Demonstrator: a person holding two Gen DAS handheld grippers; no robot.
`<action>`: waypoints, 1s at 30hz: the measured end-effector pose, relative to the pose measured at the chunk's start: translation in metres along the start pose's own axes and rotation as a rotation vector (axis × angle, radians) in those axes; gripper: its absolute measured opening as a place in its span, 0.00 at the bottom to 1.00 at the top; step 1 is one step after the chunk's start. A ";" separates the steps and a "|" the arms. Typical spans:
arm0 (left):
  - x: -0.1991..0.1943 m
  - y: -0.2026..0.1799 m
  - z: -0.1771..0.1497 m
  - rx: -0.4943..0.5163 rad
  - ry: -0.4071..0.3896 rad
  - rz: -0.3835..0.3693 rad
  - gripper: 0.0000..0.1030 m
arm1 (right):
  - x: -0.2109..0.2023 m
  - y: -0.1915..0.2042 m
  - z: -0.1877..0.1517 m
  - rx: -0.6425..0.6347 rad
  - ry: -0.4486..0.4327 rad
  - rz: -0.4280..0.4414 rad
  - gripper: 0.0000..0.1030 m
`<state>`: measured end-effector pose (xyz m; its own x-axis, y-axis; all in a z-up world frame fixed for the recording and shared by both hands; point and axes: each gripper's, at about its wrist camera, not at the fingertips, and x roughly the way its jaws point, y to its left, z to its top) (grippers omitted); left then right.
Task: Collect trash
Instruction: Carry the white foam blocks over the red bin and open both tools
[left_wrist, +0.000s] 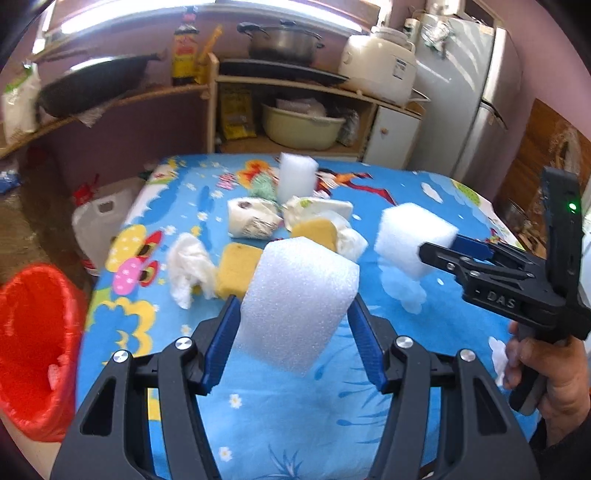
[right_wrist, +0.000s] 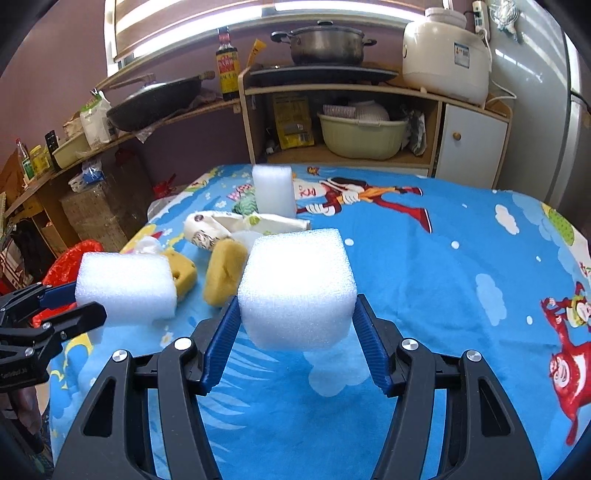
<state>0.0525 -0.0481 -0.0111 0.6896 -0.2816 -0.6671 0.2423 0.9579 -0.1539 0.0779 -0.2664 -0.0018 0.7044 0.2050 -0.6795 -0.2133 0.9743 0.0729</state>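
Left wrist view: left hand-held gripper (left_wrist: 293, 314) pinches a white foam block (left_wrist: 297, 302); right hand-held gripper (right_wrist: 295, 325) pinches a white foam cube (right_wrist: 297, 291), its far pad hidden. Red-lined bin (left_wrist: 35, 343), left, is cut off.

Left gripper (left_wrist: 293, 321): I see blue pads clamped on both sides of white foam block (left_wrist: 297, 306), block clear of table. Right gripper (right_wrist: 297, 321): same pose, pads pressing white foam cube (right_wrist: 297, 288), lifted. Both angled downward. Right hand (left_wrist: 546, 376) wrapped around its gripper's handle, dark sleeve at wrist.
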 end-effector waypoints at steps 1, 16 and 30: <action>-0.004 0.001 0.001 -0.007 -0.009 0.014 0.56 | -0.002 0.002 0.001 -0.003 -0.003 0.001 0.57; -0.051 0.054 0.002 -0.126 -0.095 0.107 0.56 | -0.007 0.047 0.015 -0.059 -0.025 0.063 0.57; -0.079 0.113 -0.007 -0.220 -0.137 0.168 0.56 | 0.007 0.103 0.029 -0.128 -0.020 0.113 0.57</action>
<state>0.0207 0.0823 0.0188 0.7966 -0.1091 -0.5945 -0.0263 0.9764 -0.2144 0.0805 -0.1615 0.0221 0.6841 0.3154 -0.6577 -0.3751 0.9254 0.0535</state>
